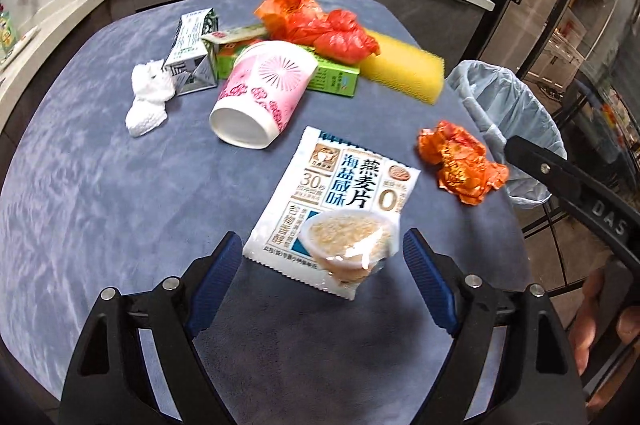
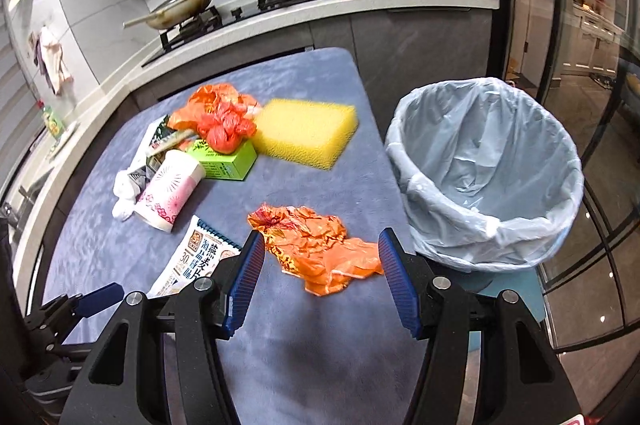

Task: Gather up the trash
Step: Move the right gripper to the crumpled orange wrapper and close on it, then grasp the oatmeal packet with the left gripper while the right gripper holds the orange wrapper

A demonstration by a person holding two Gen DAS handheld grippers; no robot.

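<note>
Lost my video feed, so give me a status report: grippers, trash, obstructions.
Left gripper open, straddling white oatmeal sachet. Right gripper open over crumpled orange wrapper. Blue-lined trash bin beside table, nothing blocking.
</note>
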